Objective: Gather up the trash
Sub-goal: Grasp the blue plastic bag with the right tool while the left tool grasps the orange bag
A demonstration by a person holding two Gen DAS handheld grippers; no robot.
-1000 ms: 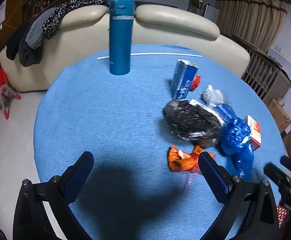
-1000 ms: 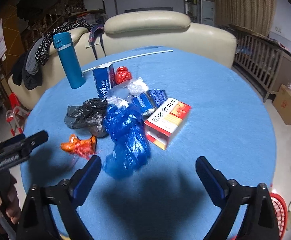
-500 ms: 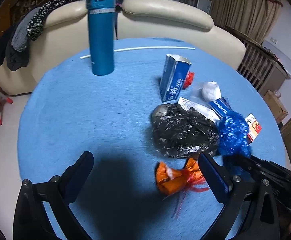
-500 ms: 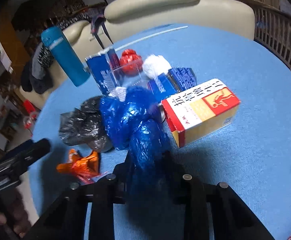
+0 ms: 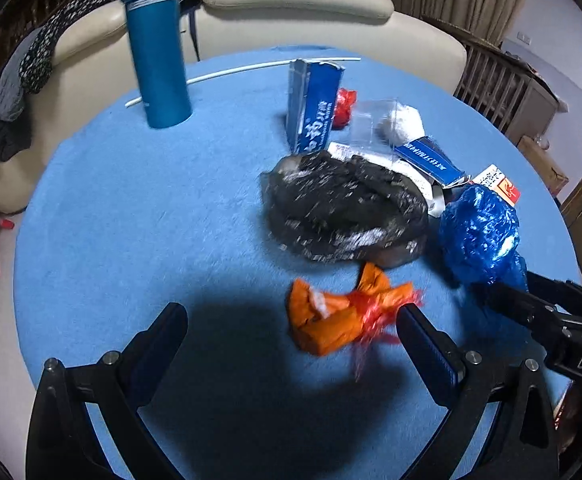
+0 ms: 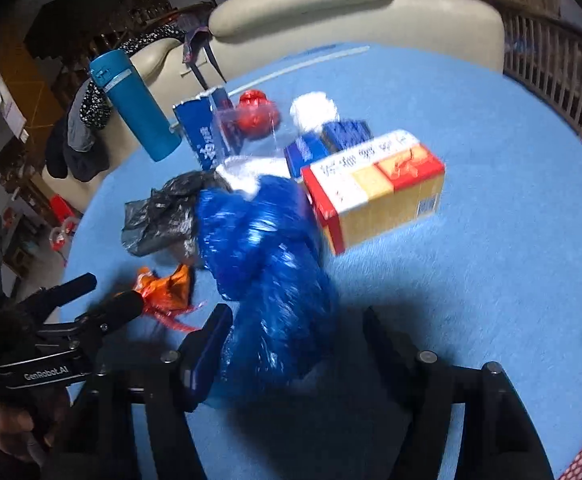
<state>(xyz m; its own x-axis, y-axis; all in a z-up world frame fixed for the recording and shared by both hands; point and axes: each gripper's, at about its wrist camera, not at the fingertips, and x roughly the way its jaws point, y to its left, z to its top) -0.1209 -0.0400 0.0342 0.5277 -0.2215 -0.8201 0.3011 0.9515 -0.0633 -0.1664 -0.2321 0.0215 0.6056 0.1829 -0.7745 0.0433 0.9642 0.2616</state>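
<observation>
Trash lies on a round blue table (image 5: 139,216). My right gripper (image 6: 297,330) is shut on a crumpled blue plastic bag (image 6: 267,248), which also shows in the left wrist view (image 5: 477,232). My left gripper (image 5: 291,324) is open, with an orange wrapper (image 5: 339,316) lying between its fingers, close to the right one. Behind it sits a black plastic bag (image 5: 347,208). The orange wrapper (image 6: 167,286) and black bag (image 6: 167,212) also show in the right wrist view.
A tall blue flask (image 5: 155,44) stands at the back left. A blue carton (image 5: 311,108), red wrapper (image 5: 345,106), white wad (image 5: 405,120) and red-and-yellow box (image 6: 375,184) lie nearby. A cream sofa (image 5: 291,4) is behind the table.
My right gripper moved in and shut on the blue bag. My left gripper moved forward and right, so the orange wrapper now lies between its fingers.
</observation>
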